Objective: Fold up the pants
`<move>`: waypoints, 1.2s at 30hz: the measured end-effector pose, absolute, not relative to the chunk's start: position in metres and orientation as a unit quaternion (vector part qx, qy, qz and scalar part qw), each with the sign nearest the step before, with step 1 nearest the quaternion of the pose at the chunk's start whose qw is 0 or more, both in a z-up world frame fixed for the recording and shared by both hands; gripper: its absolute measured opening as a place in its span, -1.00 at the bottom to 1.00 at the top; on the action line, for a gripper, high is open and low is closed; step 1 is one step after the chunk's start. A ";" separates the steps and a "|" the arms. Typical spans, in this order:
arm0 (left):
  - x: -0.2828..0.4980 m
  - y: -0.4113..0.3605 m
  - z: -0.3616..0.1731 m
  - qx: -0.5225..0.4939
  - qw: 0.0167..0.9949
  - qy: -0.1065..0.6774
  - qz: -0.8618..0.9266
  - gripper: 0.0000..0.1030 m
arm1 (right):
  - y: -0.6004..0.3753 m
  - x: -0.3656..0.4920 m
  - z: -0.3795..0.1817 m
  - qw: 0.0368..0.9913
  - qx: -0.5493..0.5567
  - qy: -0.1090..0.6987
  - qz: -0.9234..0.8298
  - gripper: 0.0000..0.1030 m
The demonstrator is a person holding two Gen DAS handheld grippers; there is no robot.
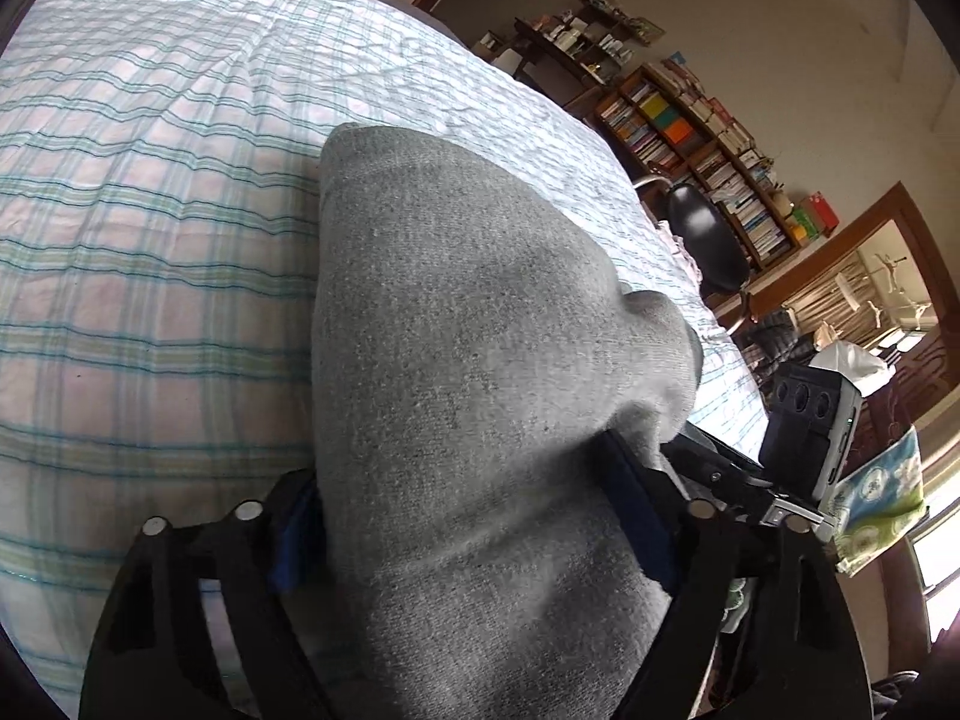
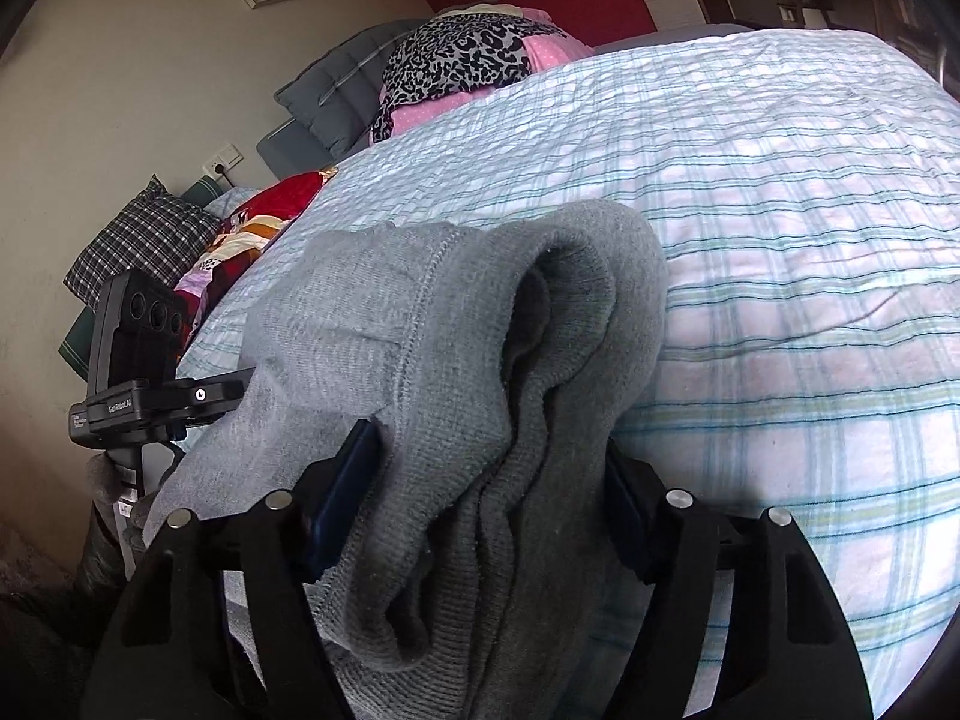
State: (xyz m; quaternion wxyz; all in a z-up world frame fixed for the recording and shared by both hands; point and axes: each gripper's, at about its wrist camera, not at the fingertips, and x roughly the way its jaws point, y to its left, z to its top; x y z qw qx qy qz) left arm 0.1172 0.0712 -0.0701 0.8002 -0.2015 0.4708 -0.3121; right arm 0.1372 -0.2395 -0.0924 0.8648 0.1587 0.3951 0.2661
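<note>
Over the plaid bed (image 1: 150, 240), left gripper (image 1: 474, 516) and right gripper (image 2: 486, 498) each pinch bunched grey pants (image 1: 468, 312). Advice: hold both corners level, lower evenly, keep edges aligned.

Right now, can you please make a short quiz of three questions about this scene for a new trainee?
1. True or false: both grippers hold the grey pants.
2. The bedsheet pattern is: A) dotted B) plaid C) plain.
3. Name what lies on the pink pillow.

Key: 1 true, the left gripper and right gripper each clamp fabric; 2 B; 3 a leopard-print cloth.
</note>
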 end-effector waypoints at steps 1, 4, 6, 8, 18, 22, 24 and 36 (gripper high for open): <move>0.116 0.072 -0.069 -0.204 0.800 0.469 -0.314 0.33 | -0.242 0.135 -0.092 0.866 0.164 0.391 0.266 0.12; 0.113 0.071 -0.063 -0.198 0.804 0.461 -0.320 0.09 | -0.247 0.130 -0.088 0.868 0.180 0.379 0.268 -0.03; 0.113 0.071 -0.057 -0.196 0.807 0.455 -0.322 0.01 | -0.249 0.127 -0.082 0.871 0.184 0.368 0.268 -0.07; 0.114 0.071 -0.051 -0.194 0.809 0.451 -0.323 -0.08 | -0.249 0.125 -0.074 0.876 0.183 0.356 0.268 -0.09; 0.153 0.024 -0.006 -0.168 0.815 0.412 -0.370 -0.19 | -0.292 0.126 -0.024 0.920 0.173 0.269 0.229 -0.11; 0.180 -0.018 0.011 -0.137 0.820 0.398 -0.387 -0.19 | -0.329 0.143 -0.013 0.931 0.178 0.247 0.202 -0.11; 0.196 -0.041 0.015 -0.127 0.819 0.397 -0.395 -0.19 | -0.350 0.155 -0.009 0.934 0.181 0.242 0.188 -0.11; 0.302 -0.180 -0.002 -0.106 0.793 0.412 -0.435 -0.19 | -0.476 0.237 -0.013 0.945 0.181 0.248 0.114 -0.11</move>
